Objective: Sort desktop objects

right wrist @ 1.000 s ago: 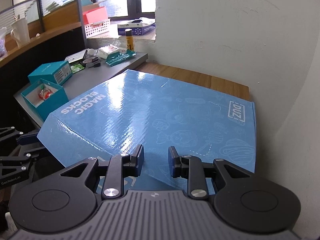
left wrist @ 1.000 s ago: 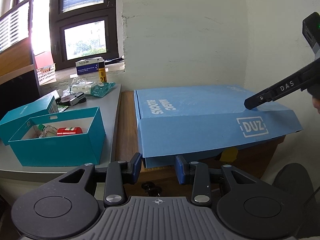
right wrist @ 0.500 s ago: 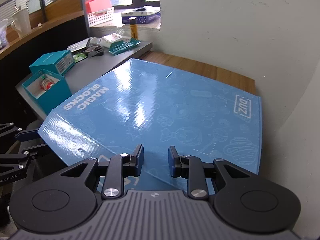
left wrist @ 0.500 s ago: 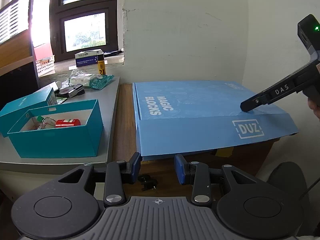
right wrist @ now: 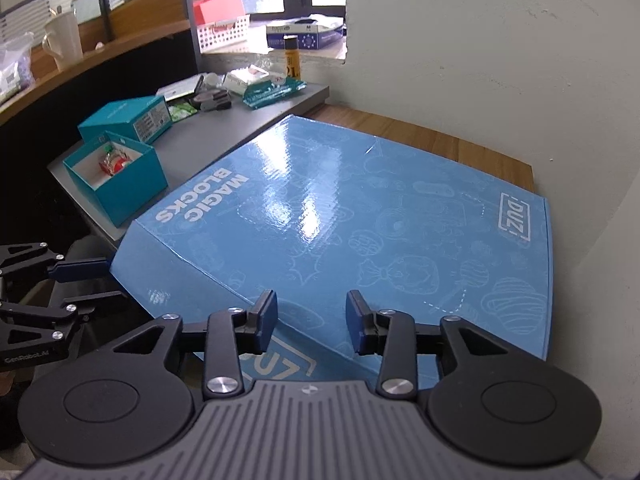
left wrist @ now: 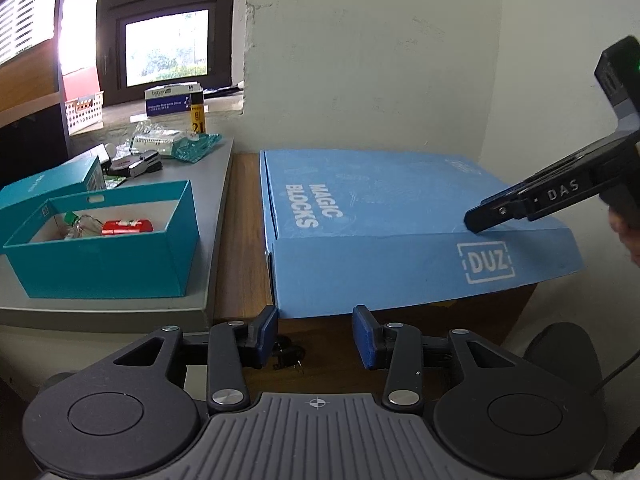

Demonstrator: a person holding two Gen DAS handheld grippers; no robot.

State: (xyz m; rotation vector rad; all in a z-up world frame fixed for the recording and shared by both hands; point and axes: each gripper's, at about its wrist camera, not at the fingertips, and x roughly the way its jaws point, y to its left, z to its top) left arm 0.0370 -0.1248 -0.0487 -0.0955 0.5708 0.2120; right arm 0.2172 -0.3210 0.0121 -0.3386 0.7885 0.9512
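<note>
Because the large flat glossy blue cardboard box on the wooden desk looks stiff, light and slick, its overhanging front flap seems the likeliest hold; right gripper over it, left gripper before it, both parted and empty.

Daylight enters through the windows at the far left and is blown out to white along the upper left edge of the left wrist view. The white wall is evenly and softly lit. In the right wrist view, bright glare streaks cross the glossy lid of the blue box. Both pictures are sharp, with strong fisheye bending and dark rounded corners. Shadows are soft and faint.
</note>
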